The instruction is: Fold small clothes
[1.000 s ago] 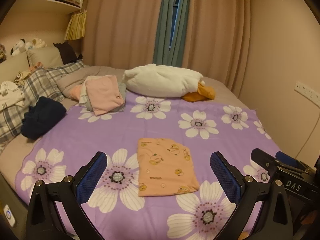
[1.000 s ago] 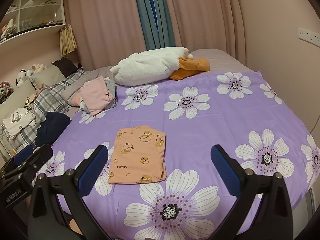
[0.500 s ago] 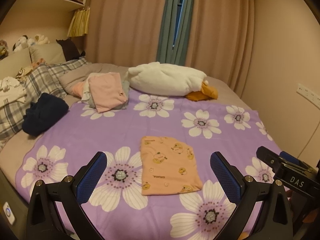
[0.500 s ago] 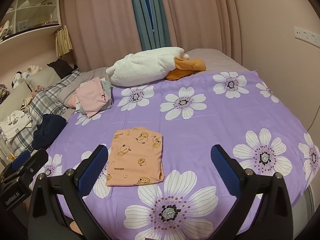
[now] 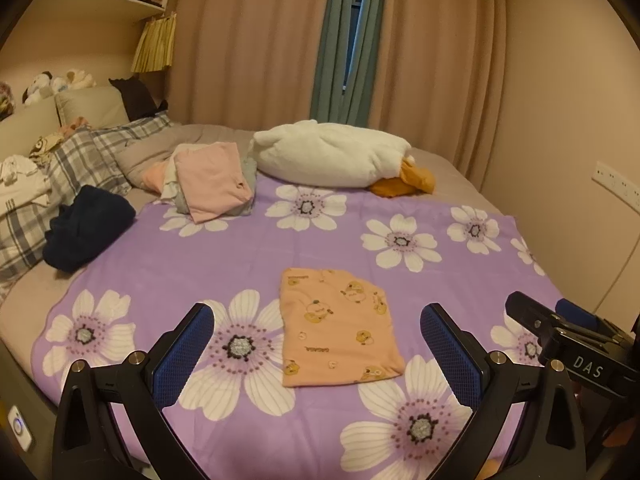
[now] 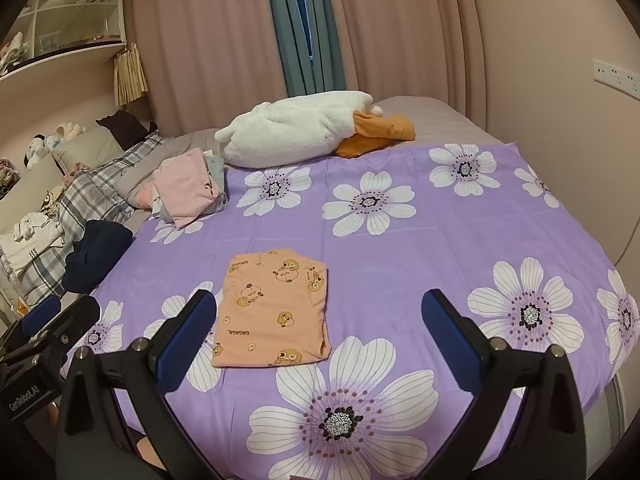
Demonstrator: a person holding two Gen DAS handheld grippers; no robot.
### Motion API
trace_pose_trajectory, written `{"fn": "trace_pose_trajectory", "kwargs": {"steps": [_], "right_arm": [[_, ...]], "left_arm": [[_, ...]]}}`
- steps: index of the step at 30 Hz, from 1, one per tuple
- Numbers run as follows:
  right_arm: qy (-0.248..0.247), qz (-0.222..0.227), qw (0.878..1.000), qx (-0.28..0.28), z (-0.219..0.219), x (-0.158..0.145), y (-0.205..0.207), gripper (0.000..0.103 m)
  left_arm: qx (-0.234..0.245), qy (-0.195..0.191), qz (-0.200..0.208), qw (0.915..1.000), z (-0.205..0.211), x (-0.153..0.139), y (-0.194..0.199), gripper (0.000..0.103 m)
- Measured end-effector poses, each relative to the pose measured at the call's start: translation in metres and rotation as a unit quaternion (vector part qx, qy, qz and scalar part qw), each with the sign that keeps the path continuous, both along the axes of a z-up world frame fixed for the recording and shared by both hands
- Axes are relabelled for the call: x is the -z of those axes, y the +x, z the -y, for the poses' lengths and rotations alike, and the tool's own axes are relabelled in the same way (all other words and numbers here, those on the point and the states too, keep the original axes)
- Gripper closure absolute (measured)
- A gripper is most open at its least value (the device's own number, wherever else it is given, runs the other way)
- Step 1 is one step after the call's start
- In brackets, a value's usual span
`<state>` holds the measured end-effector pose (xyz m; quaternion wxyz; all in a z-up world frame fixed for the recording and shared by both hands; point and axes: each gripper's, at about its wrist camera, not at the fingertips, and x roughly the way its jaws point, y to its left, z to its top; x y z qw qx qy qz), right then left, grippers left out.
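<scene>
- Grippers: left (image 5: 316, 354) and right (image 6: 318, 342), jaws spread, have pulled back, empty.
- Garment (image 5: 338, 326) lies folded at frame centre, so 1 fold looks finished.

The left gripper (image 5: 316, 354) is held level with its jaws spread wide, nothing between the blue pads (image 5: 182, 354). The right gripper (image 6: 318, 354) has the same pose, jaws fully apart and empty. The two grippers sit side by side, apart.
</scene>
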<state>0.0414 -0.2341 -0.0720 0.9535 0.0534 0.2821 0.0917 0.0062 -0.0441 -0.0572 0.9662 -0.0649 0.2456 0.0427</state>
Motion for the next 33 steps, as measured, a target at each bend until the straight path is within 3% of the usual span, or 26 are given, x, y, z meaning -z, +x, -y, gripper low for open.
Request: {"fn": "trace_pose_trajectory", "kwargs": {"steps": [33], "right_arm": [[-0.015, -0.014, 1.0, 0.006, 0.0, 0.009, 0.009, 0.0]], "left_arm": [[0.011, 0.011, -0.019, 0.9997, 0.011, 0.006, 0.007, 0.001]]}}
